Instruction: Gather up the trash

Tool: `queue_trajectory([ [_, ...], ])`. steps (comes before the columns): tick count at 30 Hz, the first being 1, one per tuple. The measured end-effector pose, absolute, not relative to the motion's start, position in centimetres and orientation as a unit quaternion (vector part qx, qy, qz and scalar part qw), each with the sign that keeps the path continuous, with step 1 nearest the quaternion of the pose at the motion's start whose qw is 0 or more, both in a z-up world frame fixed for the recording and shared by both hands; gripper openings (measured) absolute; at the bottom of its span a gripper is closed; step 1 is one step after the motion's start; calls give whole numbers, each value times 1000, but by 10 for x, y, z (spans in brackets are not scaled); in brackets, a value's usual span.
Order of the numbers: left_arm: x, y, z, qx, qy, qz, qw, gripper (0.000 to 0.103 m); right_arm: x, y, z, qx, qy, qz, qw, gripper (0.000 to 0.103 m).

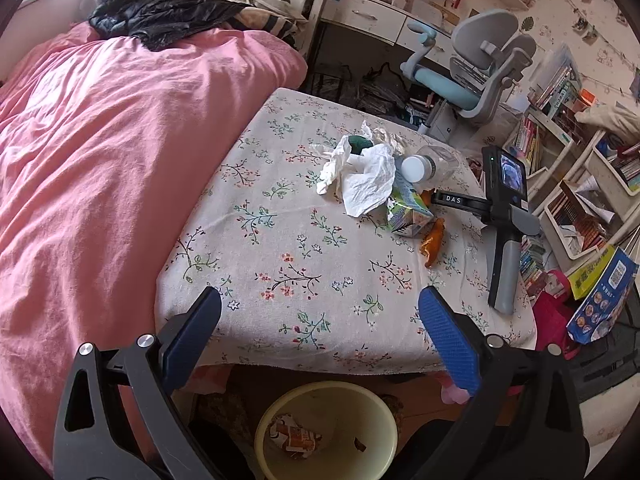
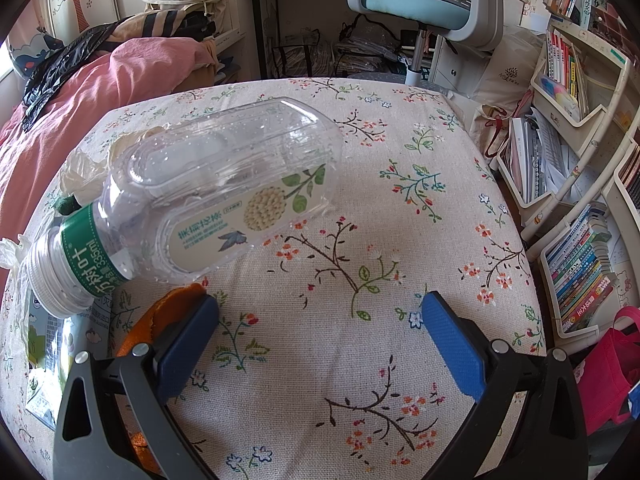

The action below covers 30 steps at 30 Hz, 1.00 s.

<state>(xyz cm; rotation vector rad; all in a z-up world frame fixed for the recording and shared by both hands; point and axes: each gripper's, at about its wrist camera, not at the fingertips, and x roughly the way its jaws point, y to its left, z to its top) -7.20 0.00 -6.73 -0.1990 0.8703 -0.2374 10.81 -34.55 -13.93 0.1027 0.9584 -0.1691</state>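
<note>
A floral-cloth table (image 1: 256, 264) carries a trash pile: crumpled white tissues (image 1: 368, 180), a clear plastic bottle (image 1: 434, 162) on its side, a green drink carton (image 1: 408, 212) and orange peel (image 1: 434, 240). My left gripper (image 1: 320, 300) is open and holds nothing, over the table's near edge. Below that edge stands a yellow bin (image 1: 264, 420) with a wrapper (image 1: 294, 436) inside. My right gripper (image 2: 320, 316) is open and low over the cloth. The bottle (image 2: 224, 188) lies just ahead to its left. Orange peel (image 2: 160, 312) sits behind its left finger, with the carton (image 2: 48, 356) further left.
A bed with a pink quilt (image 1: 100, 160) borders the table's left side. A grey and blue desk chair (image 1: 472, 68) stands beyond the far edge. Bookshelves (image 2: 560, 120), a red bag (image 2: 612, 376) and a blue box (image 1: 600, 300) crowd the right side.
</note>
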Motion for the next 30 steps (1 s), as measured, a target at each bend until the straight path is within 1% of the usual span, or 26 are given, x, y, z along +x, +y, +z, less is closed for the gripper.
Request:
queue_trajectory([
  [14, -74, 5, -65, -108, 418, -117, 894, 95, 108, -346, -139, 49, 460, -81, 883, 97],
  [30, -75, -7, -71, -72, 417, -102, 900, 95, 108, -346, -139, 49, 460, -81, 883, 97],
])
